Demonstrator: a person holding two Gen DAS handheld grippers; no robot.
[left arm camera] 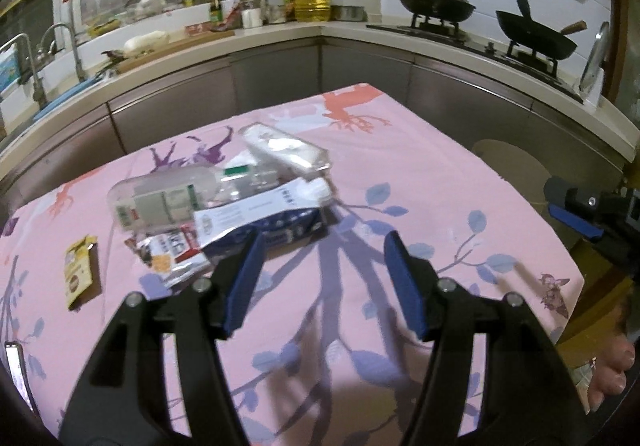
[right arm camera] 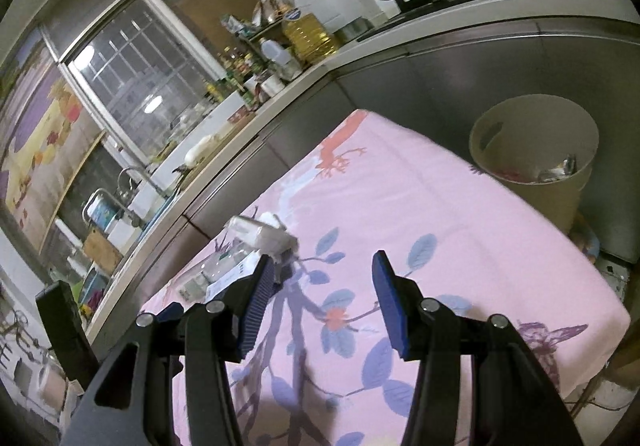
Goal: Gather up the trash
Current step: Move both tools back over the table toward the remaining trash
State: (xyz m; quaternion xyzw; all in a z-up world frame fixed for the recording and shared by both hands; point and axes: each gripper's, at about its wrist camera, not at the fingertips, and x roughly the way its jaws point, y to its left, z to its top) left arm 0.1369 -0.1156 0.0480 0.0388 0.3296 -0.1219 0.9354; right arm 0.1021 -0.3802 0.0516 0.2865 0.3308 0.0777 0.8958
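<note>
A heap of trash lies on the pink flowered tablecloth [left arm camera: 400,173]: a clear plastic bottle [left arm camera: 160,197], a white wrapped packet [left arm camera: 280,149], a blue and white pouch [left arm camera: 260,217] and a small red-printed wrapper [left arm camera: 172,250]. A yellow sachet [left arm camera: 80,270] lies apart at the left. My left gripper [left arm camera: 324,282] hangs open and empty just in front of the heap. My right gripper [right arm camera: 320,302] is open and empty too, with the heap [right arm camera: 256,242] beyond its left finger. The beige bin [right arm camera: 536,157] stands past the table's far right corner, with some scraps inside.
A kitchen counter [left arm camera: 280,33] wraps around behind the table, with bottles, a sink and taps at the left, and two woks [left arm camera: 436,1] on the hob at the right. The right gripper's tip [left arm camera: 576,213] shows at the right edge of the left wrist view.
</note>
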